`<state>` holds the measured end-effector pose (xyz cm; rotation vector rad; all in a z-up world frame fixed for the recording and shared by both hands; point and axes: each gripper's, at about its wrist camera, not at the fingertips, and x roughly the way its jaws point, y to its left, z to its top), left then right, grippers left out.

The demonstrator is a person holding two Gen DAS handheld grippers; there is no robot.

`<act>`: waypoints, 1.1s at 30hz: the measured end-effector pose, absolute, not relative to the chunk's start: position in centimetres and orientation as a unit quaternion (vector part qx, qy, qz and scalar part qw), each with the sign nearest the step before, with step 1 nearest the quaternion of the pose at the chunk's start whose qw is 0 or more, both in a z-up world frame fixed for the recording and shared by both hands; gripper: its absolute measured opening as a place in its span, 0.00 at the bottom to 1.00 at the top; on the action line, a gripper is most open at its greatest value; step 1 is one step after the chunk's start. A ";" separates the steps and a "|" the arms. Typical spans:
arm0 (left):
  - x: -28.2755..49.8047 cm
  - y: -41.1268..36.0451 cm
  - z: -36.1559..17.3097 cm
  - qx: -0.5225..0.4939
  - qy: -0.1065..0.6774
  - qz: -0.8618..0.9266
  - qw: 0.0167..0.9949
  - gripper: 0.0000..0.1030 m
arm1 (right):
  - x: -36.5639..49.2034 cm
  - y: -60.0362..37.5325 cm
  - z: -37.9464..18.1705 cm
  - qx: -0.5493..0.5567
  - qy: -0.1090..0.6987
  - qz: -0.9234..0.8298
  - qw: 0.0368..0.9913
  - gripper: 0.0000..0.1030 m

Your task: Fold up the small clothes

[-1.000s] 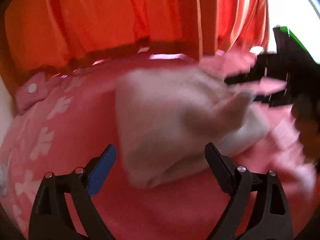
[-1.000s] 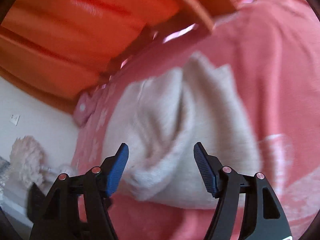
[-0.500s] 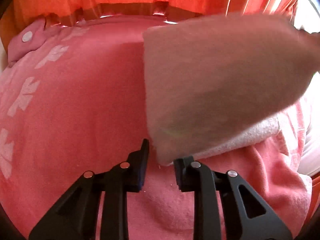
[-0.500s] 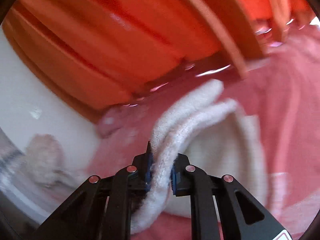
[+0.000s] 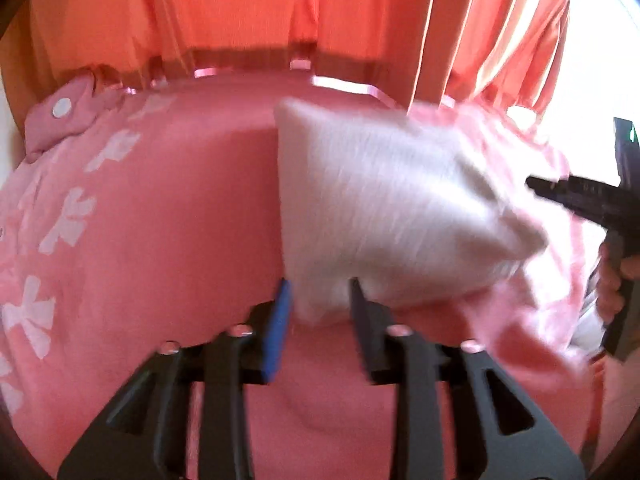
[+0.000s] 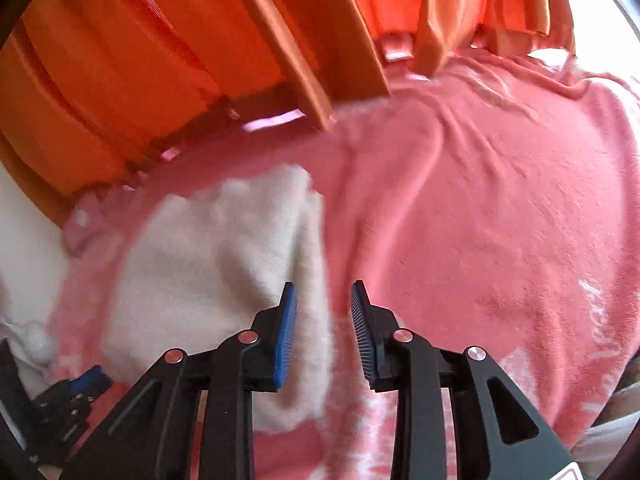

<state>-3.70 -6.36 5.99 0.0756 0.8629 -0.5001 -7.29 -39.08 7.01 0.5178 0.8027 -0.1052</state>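
Observation:
A small fluffy white garment (image 5: pixel 384 216) lies folded on a pink blanket (image 5: pixel 160 240). In the left wrist view its near corner sits between the parted jaws of my left gripper (image 5: pixel 320 312), which is open. In the right wrist view the same white garment (image 6: pixel 216 264) lies to the left of my right gripper (image 6: pixel 324 320), which is open with its jaws parted a little; the garment's right edge runs in front of the left finger (image 6: pixel 286 336). The right gripper also shows at the right edge of the left wrist view (image 5: pixel 584 200). The left gripper shows at the lower left of the right wrist view (image 6: pixel 60 400).
The pink blanket with white bow prints (image 5: pixel 64 220) covers the surface. Orange curtains (image 5: pixel 280 8) hang behind it, also in the right wrist view (image 6: pixel 160 60). A pink bow with a white dot (image 5: pixel 60 116) sits at the far left. A white wall (image 6: pixel 24 232) is at left.
Both grippers were shut on the white garment half a second ago and have opened. The garment has dropped flat onto the blanket, folded over.

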 end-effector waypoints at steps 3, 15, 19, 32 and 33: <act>-2.2 -8.0 7.4 0.019 0.397 -0.243 0.885 0.49 | -4.2 -38.6 6.9 0.264 0.384 0.000 0.885 0.63; 0.8 -12.9 4.2 0.053 0.410 -0.196 0.890 0.54 | 0.1 -37.9 7.7 0.244 0.358 0.031 0.901 0.08; 0.7 -13.8 3.7 0.070 0.409 -0.192 0.889 0.56 | 1.9 -38.5 1.2 0.225 0.443 -0.008 0.868 0.09; 0.1 -13.4 4.1 0.059 0.418 -0.180 0.889 0.57 | -7.3 -34.7 3.5 0.247 0.473 0.026 0.845 0.18; -0.2 -13.2 4.4 0.054 0.421 -0.181 0.887 0.57 | -7.7 -34.6 3.8 0.247 0.471 0.025 0.847 0.13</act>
